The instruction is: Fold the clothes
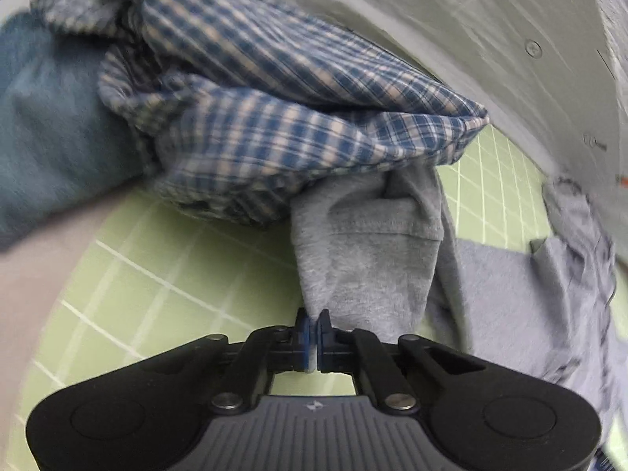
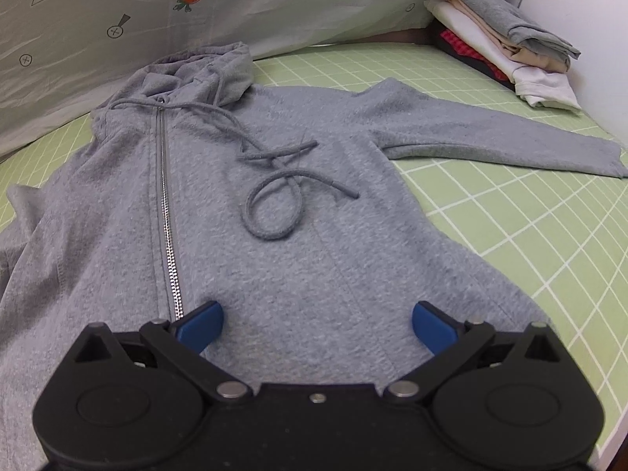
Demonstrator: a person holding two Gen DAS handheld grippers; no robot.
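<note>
Sleeve fold: my left gripper (image 1: 313,325) pinches the hoodie (image 2: 274,204) sleeve (image 1: 365,259); my right gripper (image 2: 317,324), fingers spread, must next grasp the hem.

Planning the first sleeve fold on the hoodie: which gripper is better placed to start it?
Left. The left gripper is already shut on a hoodie sleeve, while the right gripper hangs open over the body.

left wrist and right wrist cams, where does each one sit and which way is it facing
Left wrist: on the left gripper, looking along shut jaws pinching the grey sleeve, plaid shirt beyond; only the gripper shows.
Right wrist: on the right gripper, jaws open, low over the grey hoodie, facing its hood and the folded stack; only the gripper shows.
Shared: the green grid mat and grey fabric, seemingly the same hoodie.
</note>
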